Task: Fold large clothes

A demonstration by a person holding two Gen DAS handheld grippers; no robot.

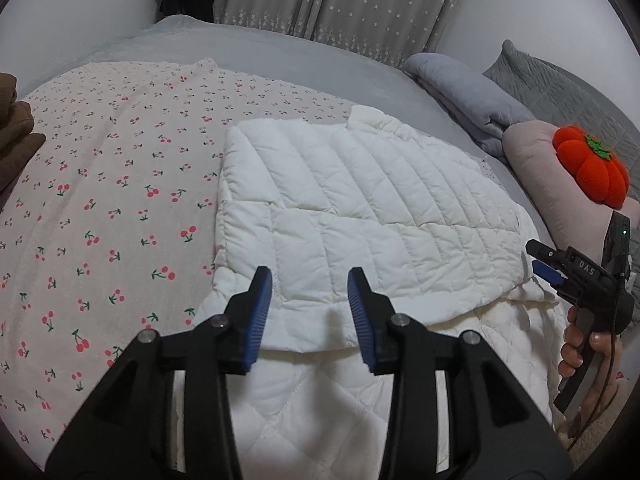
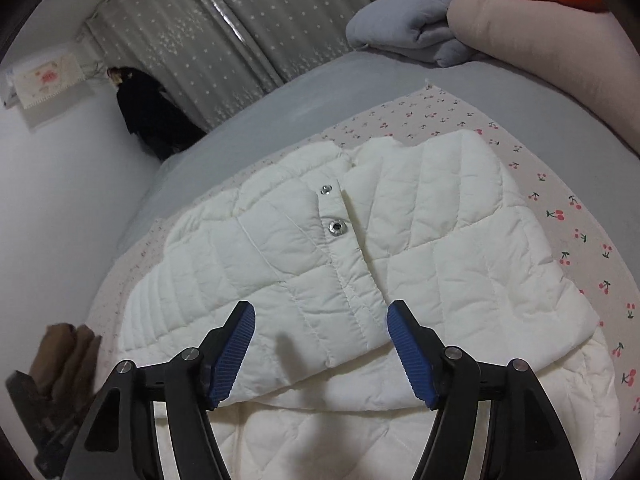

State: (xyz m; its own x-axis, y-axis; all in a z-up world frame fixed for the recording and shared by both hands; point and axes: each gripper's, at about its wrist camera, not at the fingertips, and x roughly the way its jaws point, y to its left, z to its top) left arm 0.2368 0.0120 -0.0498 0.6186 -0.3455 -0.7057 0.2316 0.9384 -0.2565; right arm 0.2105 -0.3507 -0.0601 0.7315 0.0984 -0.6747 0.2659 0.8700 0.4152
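Observation:
A white quilted jacket point(image 1: 360, 208) lies folded over on a cherry-print blanket point(image 1: 100, 200) on the bed. My left gripper point(image 1: 310, 316) is open and empty, just above the jacket's near folded edge. The right gripper point(image 1: 540, 262) shows at the right edge of the left wrist view, near the jacket's right side, held by a hand. In the right wrist view the jacket point(image 2: 320, 260) shows its snap buttons point(image 2: 335, 227), and my right gripper point(image 2: 320, 348) is open and empty over its near edge.
A folded grey blanket point(image 1: 464, 96), a pink pillow point(image 1: 560, 184) and an orange pumpkin cushion point(image 1: 592, 168) lie at the right. Brown folded clothes point(image 1: 16, 132) sit at the left edge. Star-print curtains point(image 1: 340, 4) hang behind the bed.

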